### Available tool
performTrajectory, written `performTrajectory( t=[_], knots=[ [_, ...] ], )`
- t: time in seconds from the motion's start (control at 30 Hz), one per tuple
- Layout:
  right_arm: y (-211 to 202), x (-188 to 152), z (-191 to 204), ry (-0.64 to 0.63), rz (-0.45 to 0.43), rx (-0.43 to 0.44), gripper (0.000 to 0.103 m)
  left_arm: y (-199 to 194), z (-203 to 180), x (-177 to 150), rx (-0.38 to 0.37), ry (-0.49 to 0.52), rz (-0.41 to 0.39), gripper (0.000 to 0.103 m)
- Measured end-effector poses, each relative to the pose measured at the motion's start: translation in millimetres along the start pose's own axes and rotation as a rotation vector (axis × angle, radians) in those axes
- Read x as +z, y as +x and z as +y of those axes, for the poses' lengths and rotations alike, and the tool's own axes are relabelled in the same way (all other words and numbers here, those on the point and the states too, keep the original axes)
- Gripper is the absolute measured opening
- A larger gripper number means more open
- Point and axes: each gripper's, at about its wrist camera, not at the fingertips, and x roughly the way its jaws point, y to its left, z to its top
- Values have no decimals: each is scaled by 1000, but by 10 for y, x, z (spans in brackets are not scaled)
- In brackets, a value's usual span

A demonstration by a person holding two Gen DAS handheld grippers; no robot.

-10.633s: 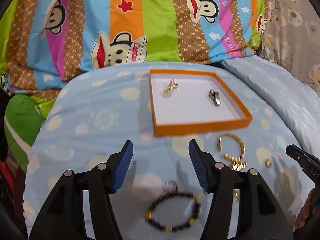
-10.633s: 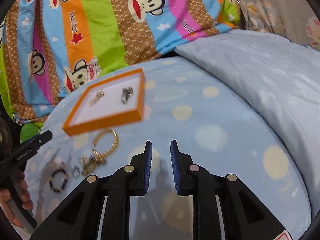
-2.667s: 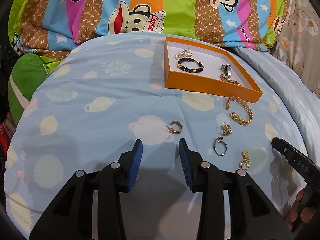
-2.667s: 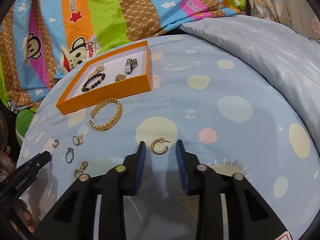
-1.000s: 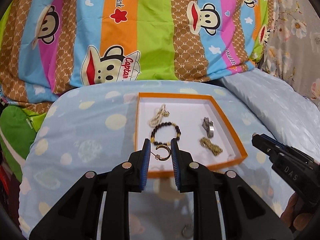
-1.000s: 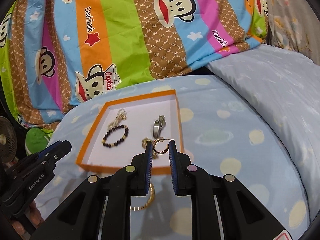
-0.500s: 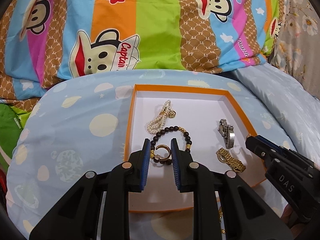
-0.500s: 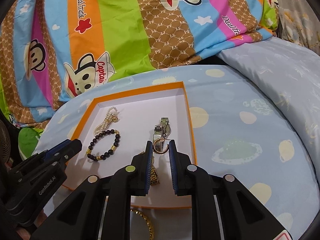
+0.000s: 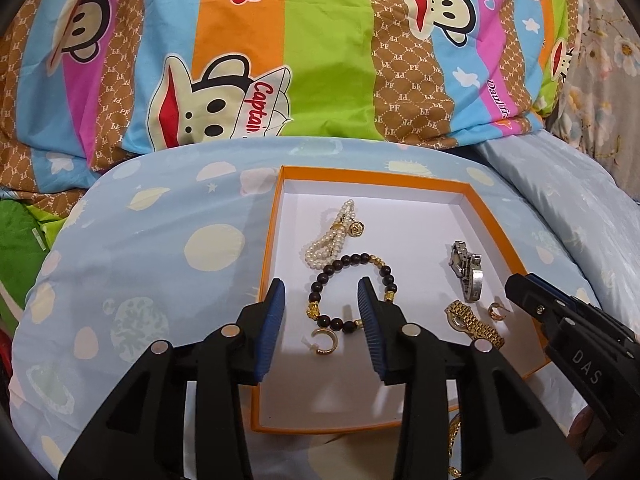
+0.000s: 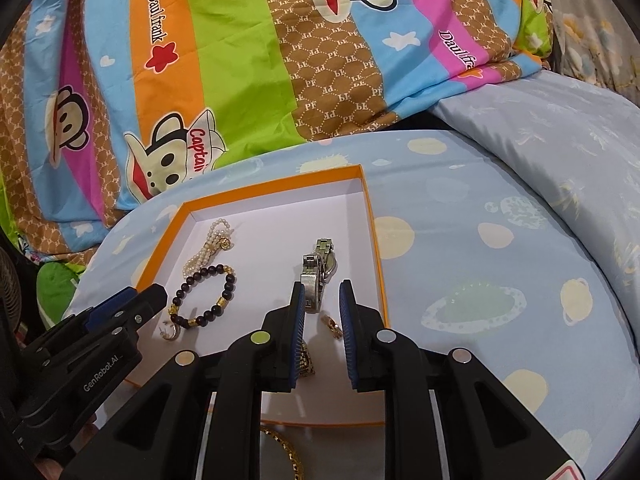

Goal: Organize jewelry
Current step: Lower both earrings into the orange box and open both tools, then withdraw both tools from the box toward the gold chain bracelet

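Both grippers hang over the orange tray (image 9: 267, 264) on the blue bedding (image 9: 160, 240). Left gripper (image 9: 320, 314) jaws opening, nothing pinched; a gold hoop earring (image 9: 325, 342) lies loose on the tray floor between them. Right gripper (image 10: 320, 320) jaws stand narrowly apart, its hoop earring (image 10: 333, 324) lying free on the tray between them, just beside the silver watch (image 10: 318, 268).

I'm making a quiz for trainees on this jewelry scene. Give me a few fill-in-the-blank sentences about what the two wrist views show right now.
1. The jewelry lies in a shallow box whose rim is ____.
2. The bracelet of dark beads lies right next to a strand of ____ beads.
3. The gold hoop earring between the left gripper's opening fingers rests on the box's ____ floor.

Missing words: orange; white; white
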Motion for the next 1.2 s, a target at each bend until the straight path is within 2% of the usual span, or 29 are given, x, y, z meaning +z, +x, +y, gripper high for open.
performTrajectory(
  t=[0.23, 0.4, 0.53, 0.73, 0.77, 0.87, 0.97, 1.07, 1.2],
  knots=[
    [-73, -3, 4, -1, -11, 0, 18, -45, -10, 1, 6, 5, -4, 36],
    [-300, -86, -30, 1, -29, -6, 18, -223, 22, -65, 4, 8, -14, 36],
    [-590, -303, -136, 11, -42, -15, 19, -475, 119, -243, 1, 11, -22, 44],
    [-876, -757, -264, 60, -8, -9, 21, -817, 235, -644, -8, 8, -15, 45],
    [-915, -839, -262, 65, -2, -9, 22, -860, 244, -708, -13, 6, -14, 45],
    [-968, -1004, -200, 62, 12, -2, 35, -970, 257, -896, -24, -1, -5, 53],
    [-960, -1064, -73, 30, 22, -2, 40, -1018, 263, -1046, -45, -15, 15, 54],
    [-913, -1063, 81, -7, 19, -11, 55, -1018, 262, -1124, -44, -15, 35, 54],
    [-778, -1021, 237, -47, 40, -23, 57, -1034, 326, -1155, -45, -49, 40, 55]
  ],
)
